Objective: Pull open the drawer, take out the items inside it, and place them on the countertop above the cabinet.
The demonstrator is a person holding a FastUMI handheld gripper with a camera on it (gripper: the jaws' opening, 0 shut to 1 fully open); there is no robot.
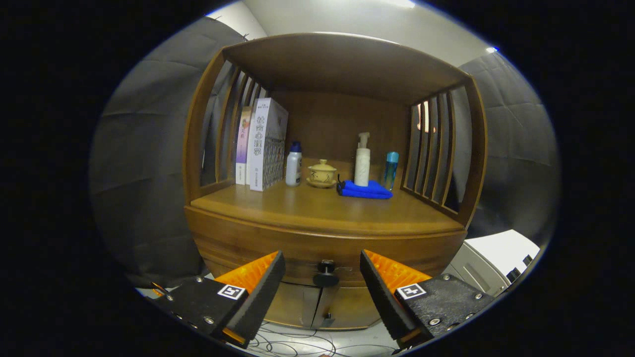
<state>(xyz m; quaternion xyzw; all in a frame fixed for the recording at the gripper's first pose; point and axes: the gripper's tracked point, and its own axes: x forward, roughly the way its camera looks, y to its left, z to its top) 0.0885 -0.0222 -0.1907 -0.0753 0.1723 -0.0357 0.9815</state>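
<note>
Gripper [322,263] held wide open, gripping nothing, fingers flanking the drawer knob [326,268] without contact. Drawer [297,248] closed, knob centred on its front, directly under the countertop [297,208]. On the countertop, back from the knob: two upright boxes [263,144] far left, white bottle [293,164], lidded cup on saucer [322,173], pump bottle [362,161], folded blue cloth [364,190], blue bottle [390,169]. Cabinet doors [307,302] below the knob, shut.
</note>
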